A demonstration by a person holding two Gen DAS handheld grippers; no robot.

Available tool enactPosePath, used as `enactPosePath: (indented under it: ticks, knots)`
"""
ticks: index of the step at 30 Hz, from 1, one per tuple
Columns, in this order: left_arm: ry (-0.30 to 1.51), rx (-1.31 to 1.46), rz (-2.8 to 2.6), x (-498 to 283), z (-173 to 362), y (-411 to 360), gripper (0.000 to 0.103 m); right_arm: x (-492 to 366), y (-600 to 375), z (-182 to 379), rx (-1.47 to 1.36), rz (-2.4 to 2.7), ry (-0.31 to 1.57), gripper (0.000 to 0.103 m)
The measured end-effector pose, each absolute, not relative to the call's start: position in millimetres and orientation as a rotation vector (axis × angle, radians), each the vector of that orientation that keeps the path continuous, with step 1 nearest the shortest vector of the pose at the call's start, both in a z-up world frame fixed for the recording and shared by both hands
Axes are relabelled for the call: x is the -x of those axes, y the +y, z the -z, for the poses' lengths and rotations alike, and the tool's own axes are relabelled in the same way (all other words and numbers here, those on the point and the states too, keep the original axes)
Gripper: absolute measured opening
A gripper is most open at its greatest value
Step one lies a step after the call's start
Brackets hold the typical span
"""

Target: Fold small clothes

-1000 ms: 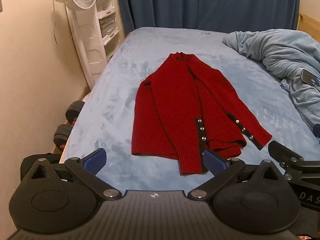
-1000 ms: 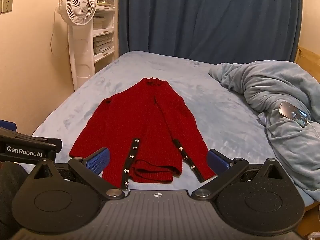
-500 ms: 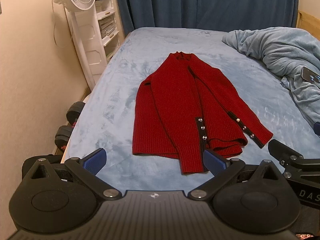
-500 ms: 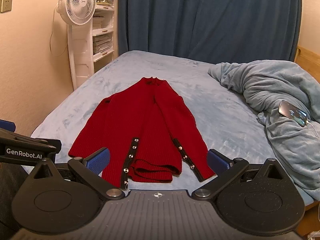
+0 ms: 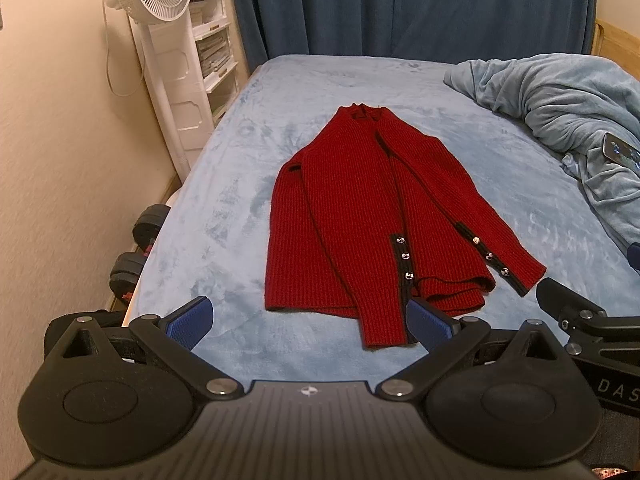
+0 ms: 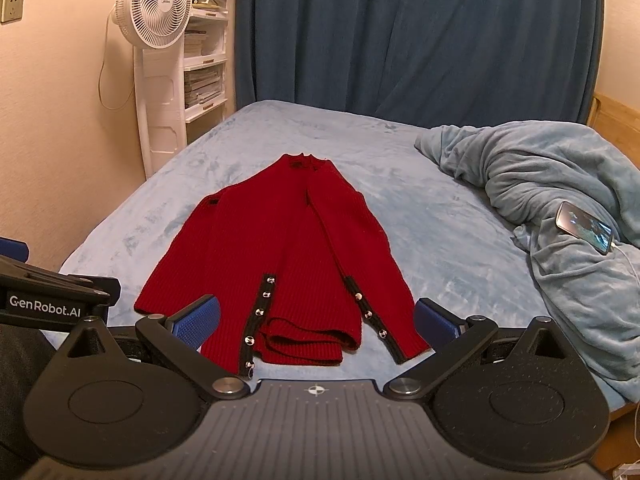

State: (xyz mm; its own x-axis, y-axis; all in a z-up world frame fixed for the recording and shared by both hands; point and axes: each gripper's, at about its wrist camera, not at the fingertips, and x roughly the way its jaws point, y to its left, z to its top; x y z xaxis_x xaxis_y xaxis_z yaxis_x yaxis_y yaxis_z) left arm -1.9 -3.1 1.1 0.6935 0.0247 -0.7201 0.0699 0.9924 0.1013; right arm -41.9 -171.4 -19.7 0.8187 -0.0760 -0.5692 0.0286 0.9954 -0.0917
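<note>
hiding sleeve cuff [image 5: 386, 332] behind left gripper [image 5: 310, 322]

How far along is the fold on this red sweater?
Done: the red sweater lies flat on the bed with both sleeves folded in over the body. In hand: nothing; the left tool and right tool are open at the hem, empty. Left: folding the hem up toward the collar.

A sweater [image 5: 372, 216] lies mid-bed [image 5: 240, 184], a blanket [image 5: 560, 112] to its right.
</note>
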Motion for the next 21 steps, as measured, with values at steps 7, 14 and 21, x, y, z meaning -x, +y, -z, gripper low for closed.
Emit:
enactPosePath:
  ticks: [7, 14, 21]
  knots:
    - [0.803, -0.127, 0.026, 2.1, -0.8, -3.0, 0.103, 42.6, -172.1, 19.2, 0.081, 0.056, 0.608, 0.102]
    - [0.804, -0.127, 0.026, 2.1, -0.7, -2.9, 0.103, 42.4, -171.8, 19.6, 0.080, 0.057, 0.609, 0.102]
    - [0.807, -0.127, 0.027, 1.0, -0.7, -2.3, 0.103, 43.3, -172.4, 19.5, 0.079, 0.057, 0.610, 0.102]
